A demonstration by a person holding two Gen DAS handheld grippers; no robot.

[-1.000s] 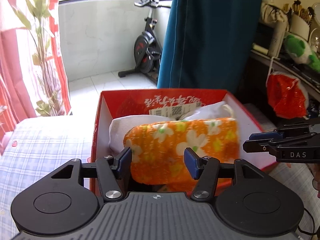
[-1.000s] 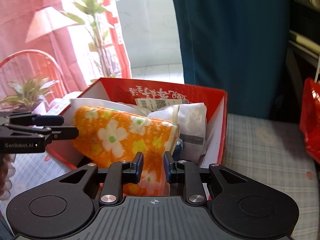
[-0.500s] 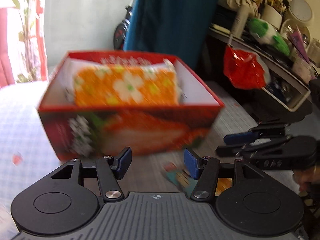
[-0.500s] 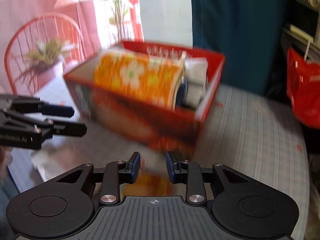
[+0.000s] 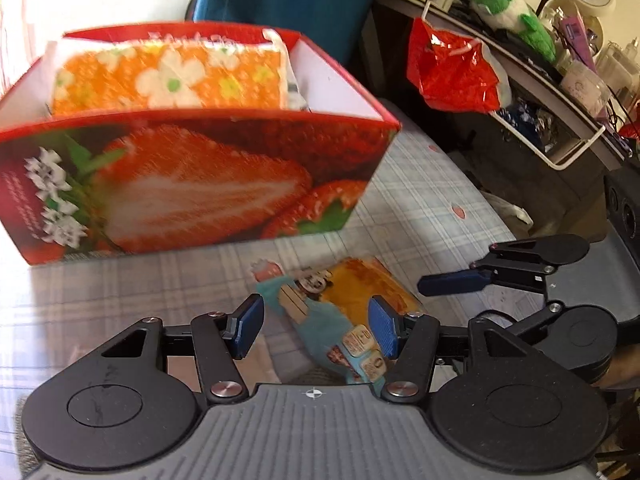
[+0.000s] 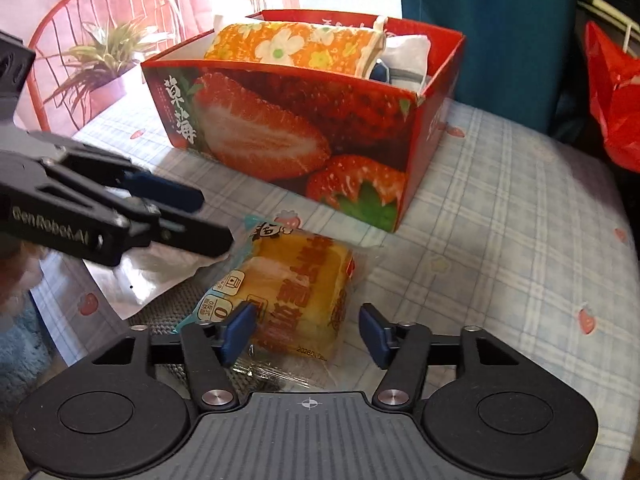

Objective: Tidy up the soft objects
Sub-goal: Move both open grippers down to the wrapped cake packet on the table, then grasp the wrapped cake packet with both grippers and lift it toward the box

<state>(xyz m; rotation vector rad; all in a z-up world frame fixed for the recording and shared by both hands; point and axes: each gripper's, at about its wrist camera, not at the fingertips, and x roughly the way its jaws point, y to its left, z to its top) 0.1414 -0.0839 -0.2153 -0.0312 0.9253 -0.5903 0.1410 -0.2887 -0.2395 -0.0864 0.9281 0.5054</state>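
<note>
A red strawberry-print box [image 5: 192,184] [image 6: 304,128] stands on the checked tablecloth [image 6: 500,220]. It holds an orange flowered cloth [image 5: 172,80] [image 6: 292,46] and a white cloth [image 6: 408,54]. A wrapped yellow cake packet [image 6: 288,292] [image 5: 340,312] lies on the table in front of the box. My right gripper [image 6: 308,332] is open, its jaws either side of the packet's near end. My left gripper [image 5: 316,330] is open and just above the packet.
A silver foil bag [image 6: 148,276] lies left of the packet. A red plastic bag [image 5: 452,68] hangs from a cluttered shelf [image 5: 560,80] at the right. A teal curtain [image 6: 480,20] hangs behind the box. A red chair with a plant [image 6: 96,56] stands at the left.
Both grippers have pulled back from over the box and dropped toward the table in front of it. The right gripper's jaws have opened wide. The cake packet has come into view.
</note>
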